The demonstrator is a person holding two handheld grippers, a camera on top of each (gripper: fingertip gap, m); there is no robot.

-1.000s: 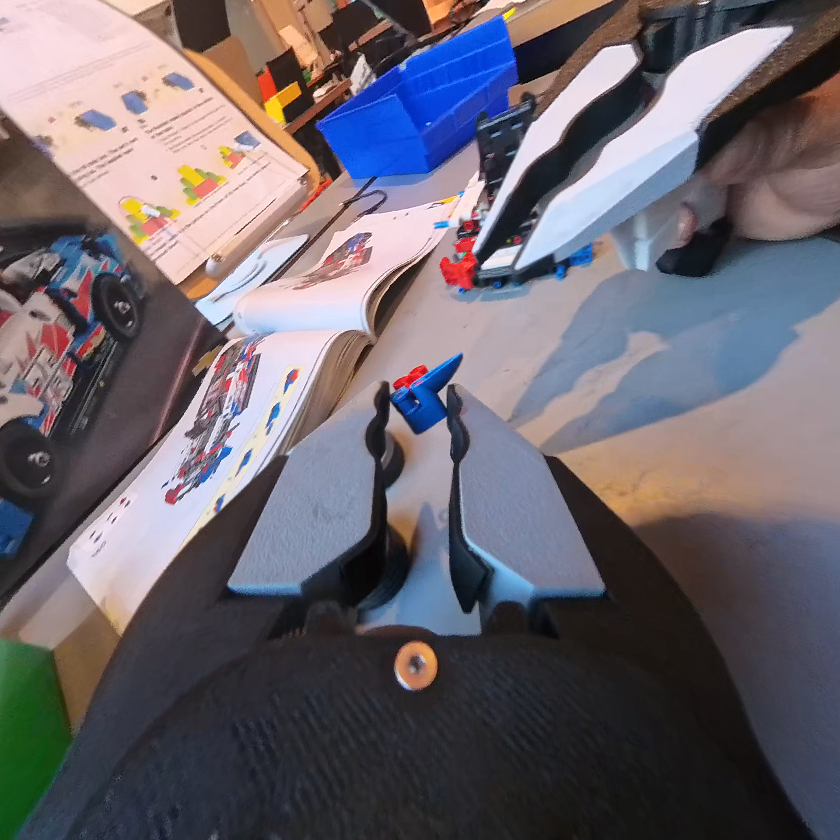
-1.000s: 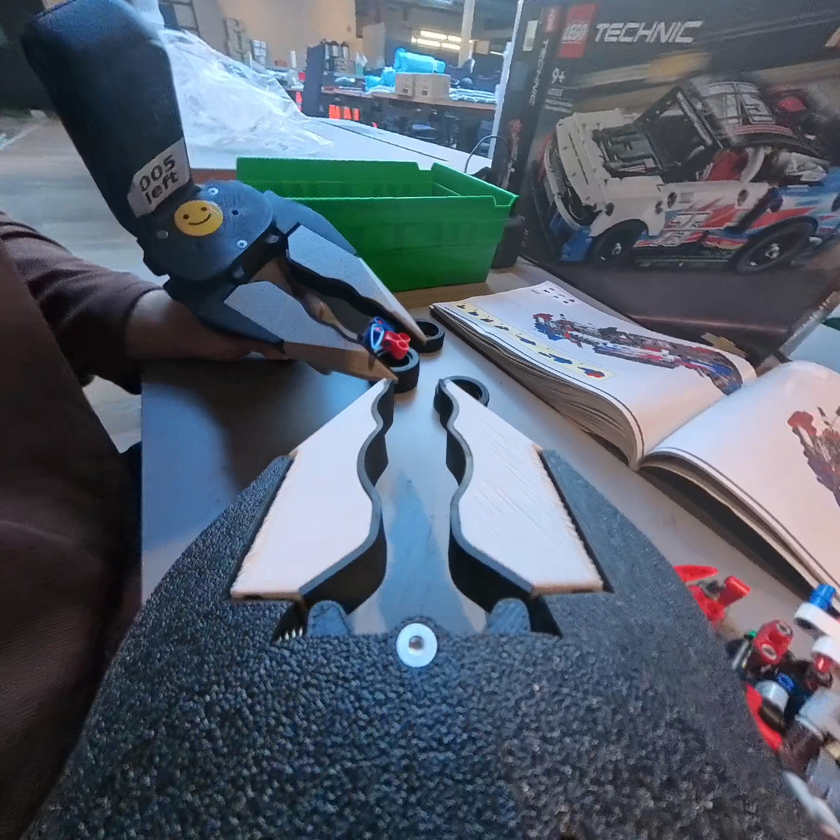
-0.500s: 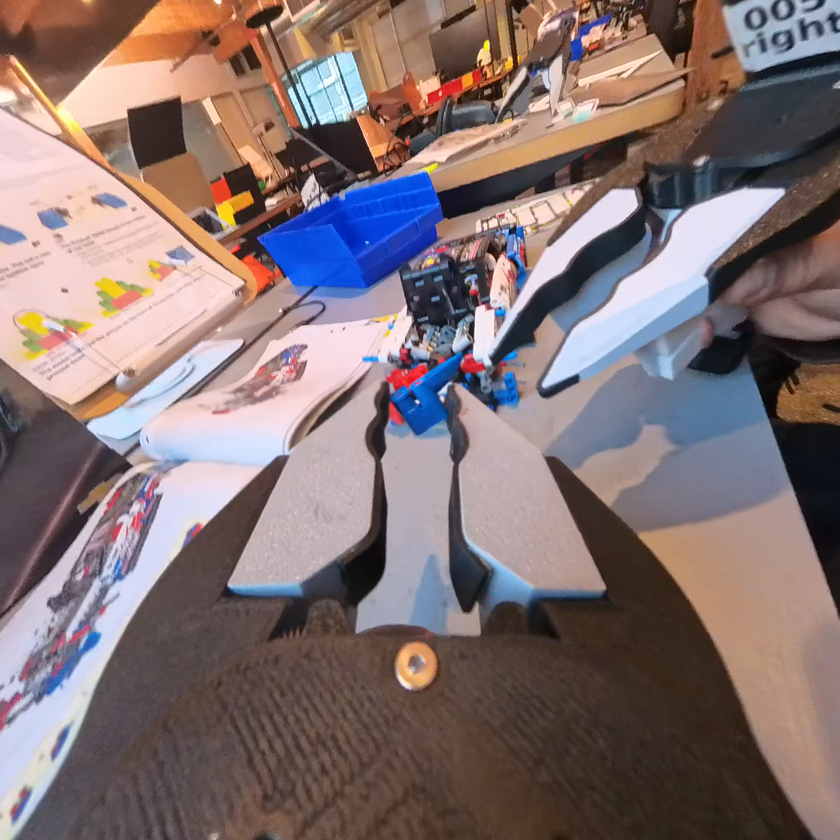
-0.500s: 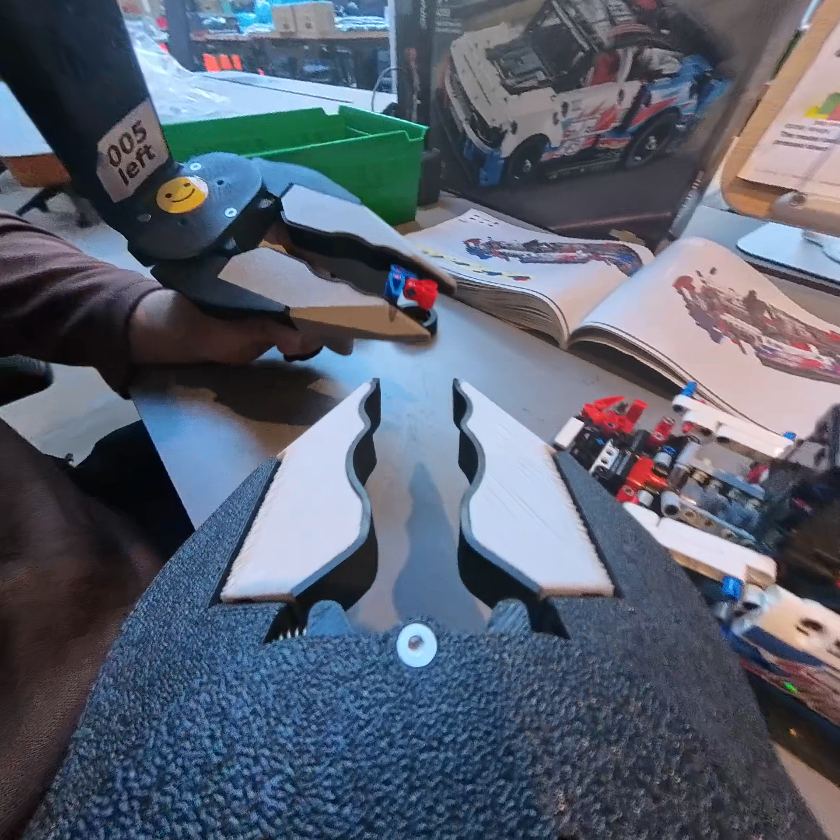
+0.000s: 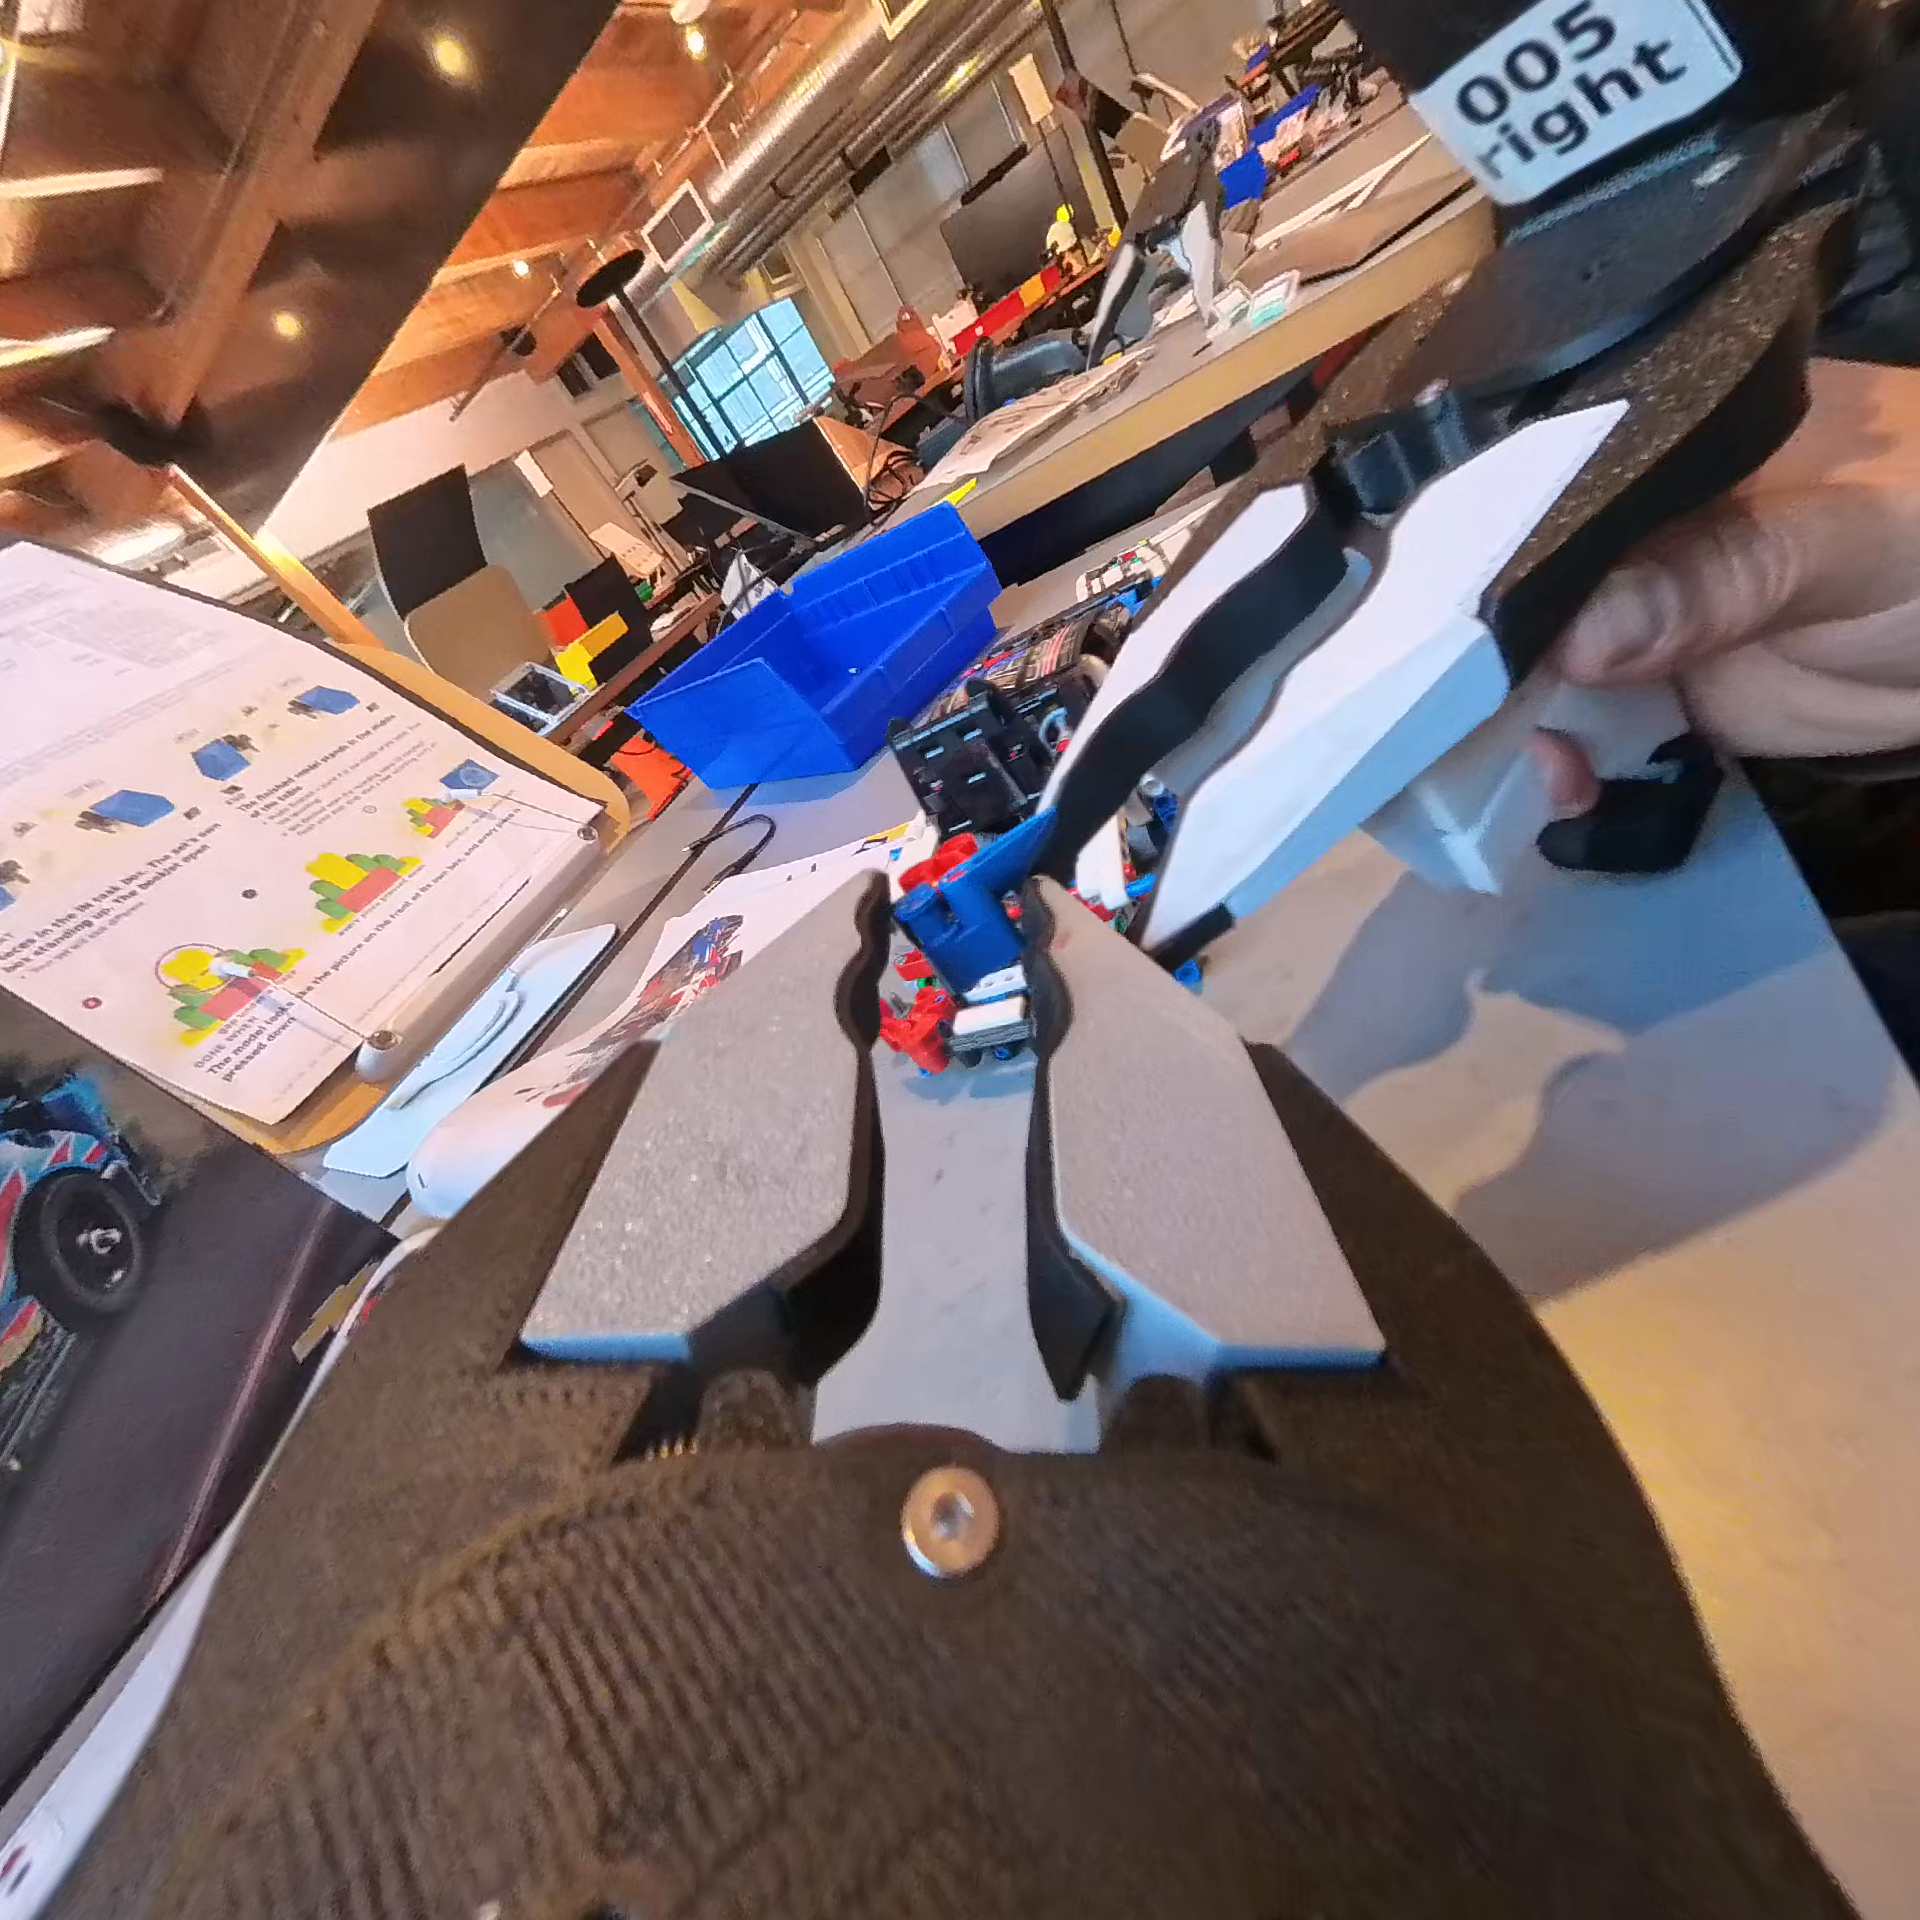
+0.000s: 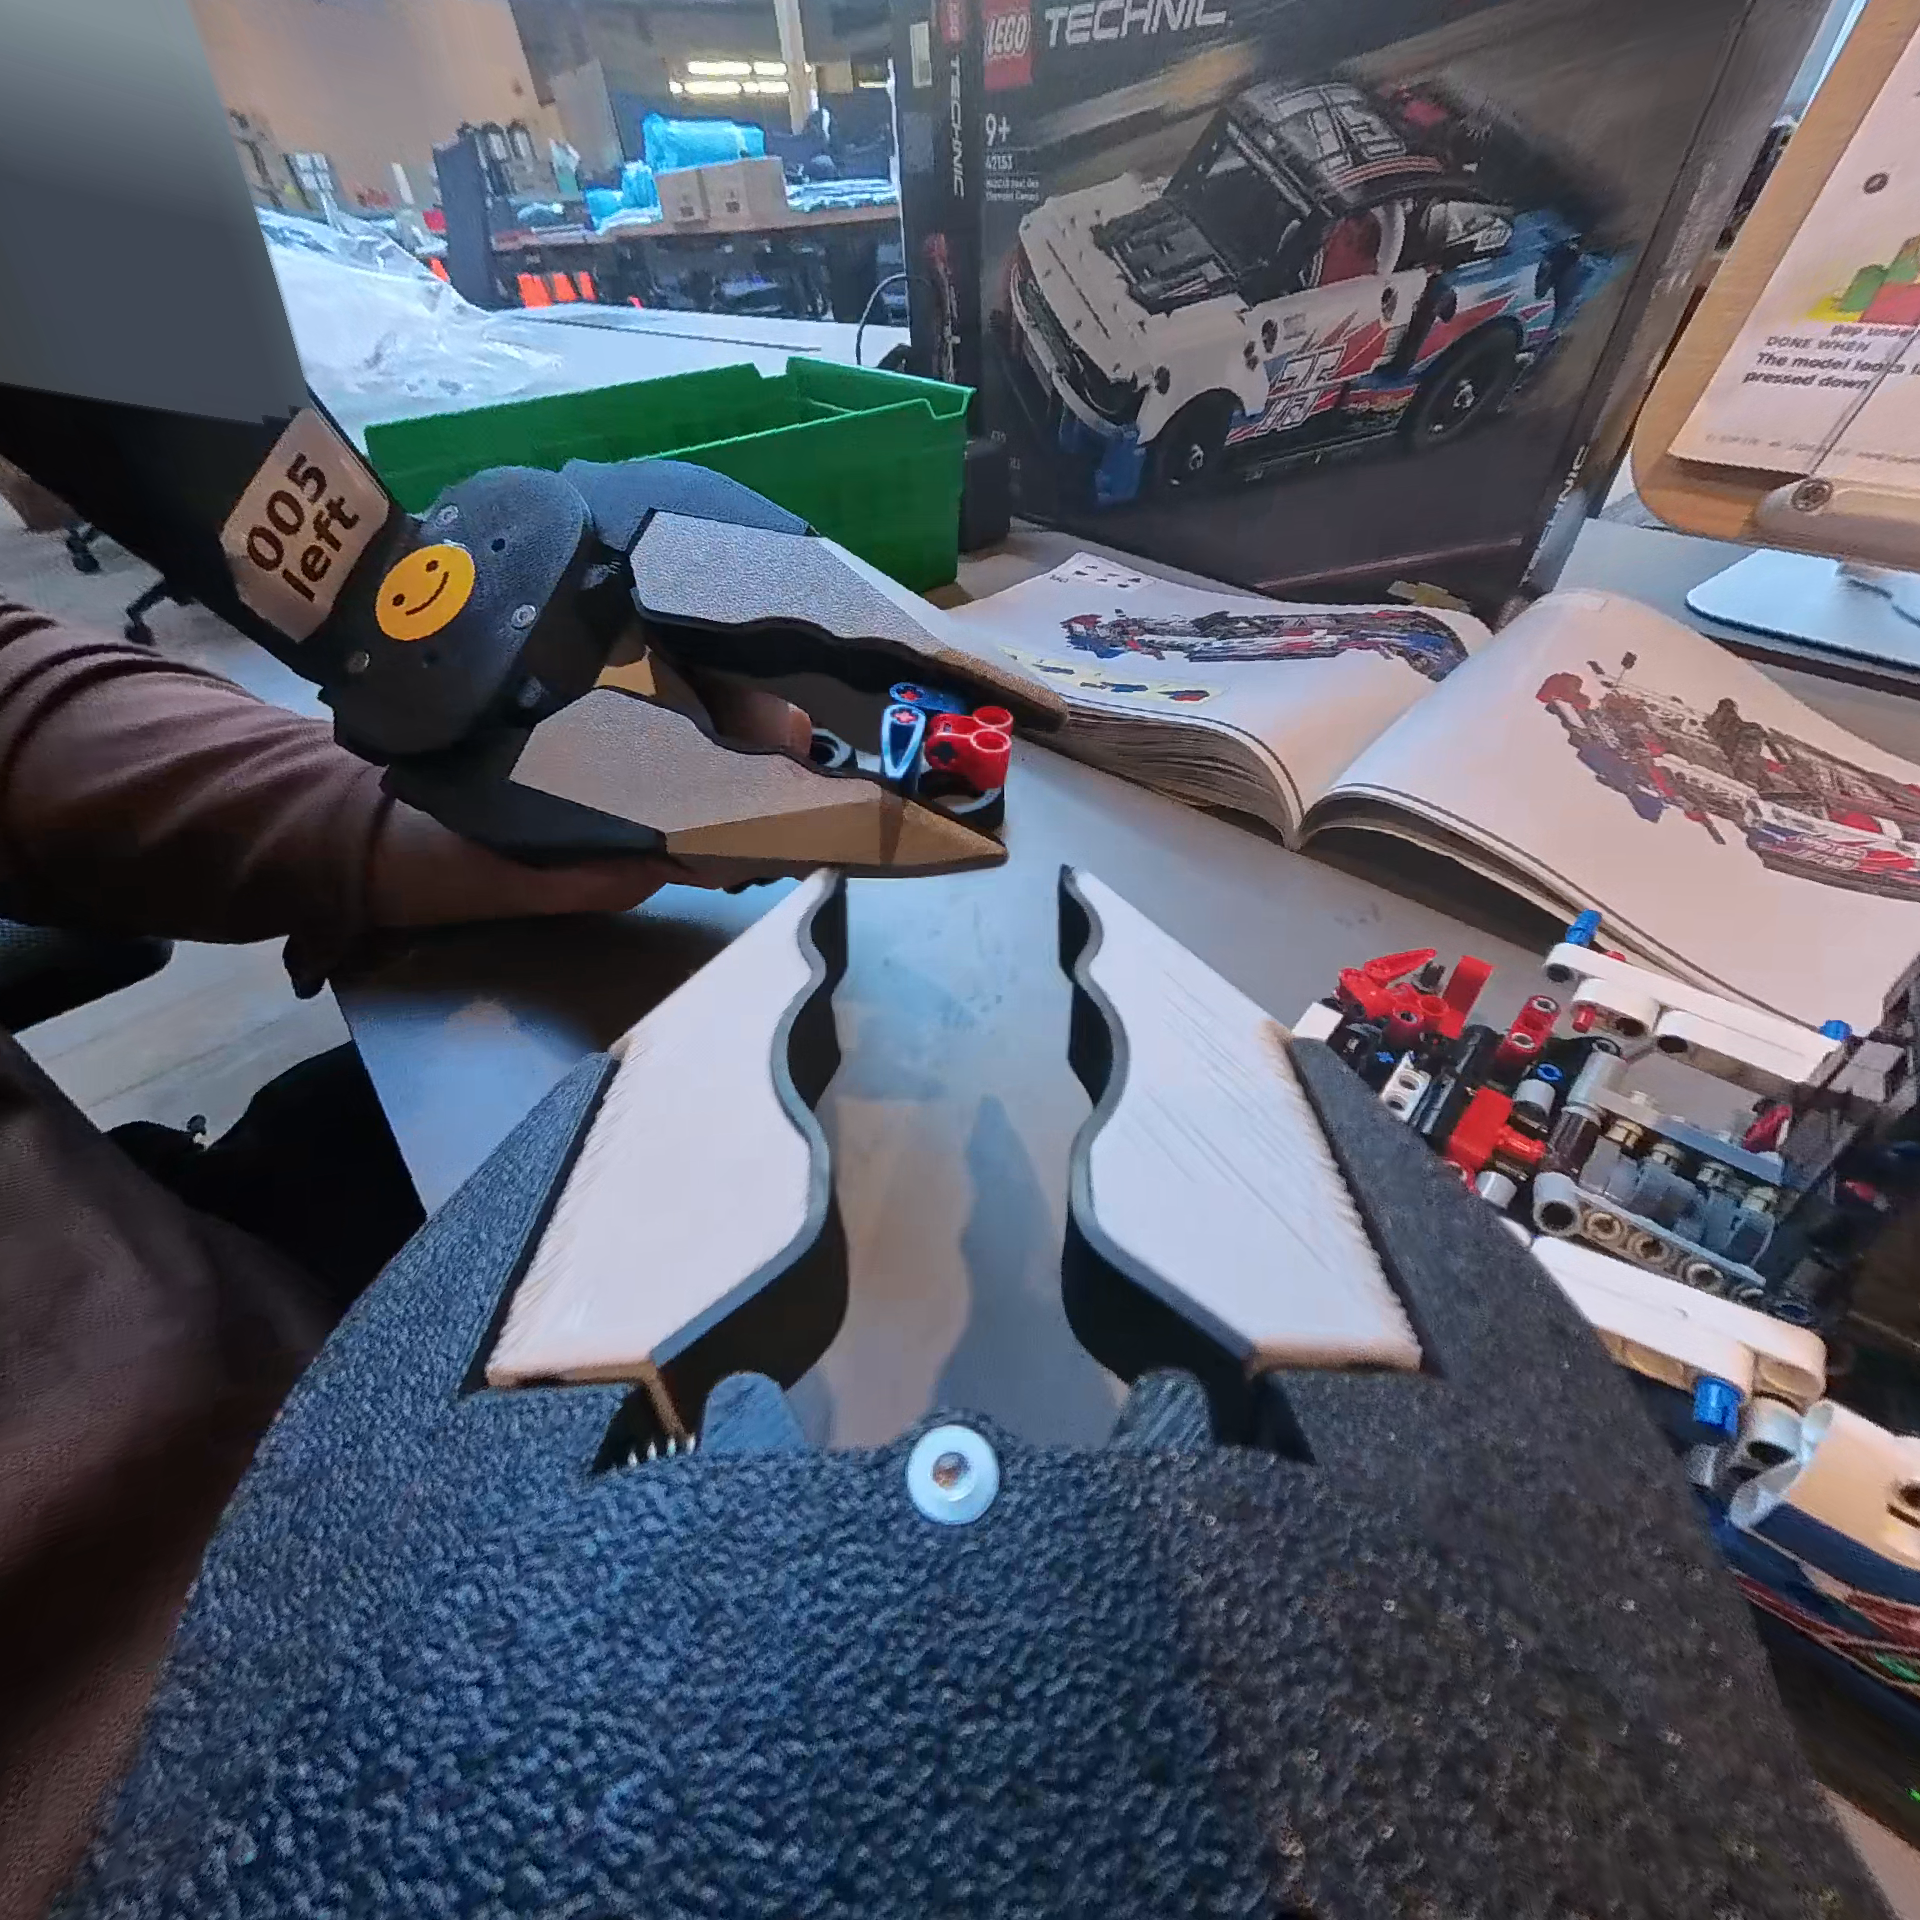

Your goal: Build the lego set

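My left gripper [image 5: 956, 914] is shut on a small blue piece with a red connector [image 5: 961, 914], held above the table. It also shows in the right wrist view [image 6: 940, 748], where the blue and red piece [image 6: 951, 738] sits between its grey fingers. My right gripper [image 6: 945, 883] is open and empty, just right of the left one. In the left wrist view the right gripper [image 5: 1101, 894] hangs over the partly built car model [image 5: 997, 738]. The model [image 6: 1621, 1143] lies at the right of the right wrist view.
An open instruction booklet [image 6: 1455, 748] lies on the grey table [image 6: 966, 977]. The set's box [image 6: 1299, 291] and a green bin [image 6: 727, 457] stand behind it. A blue bin [image 5: 831, 665] and a propped instruction sheet [image 5: 208, 852] stand farther back. My two grippers' fingertips are within a few centimetres of each other.
My left gripper has lifted the blue and red piece off the table and carried it toward the model. My right gripper has swung toward the model and opened a little wider.
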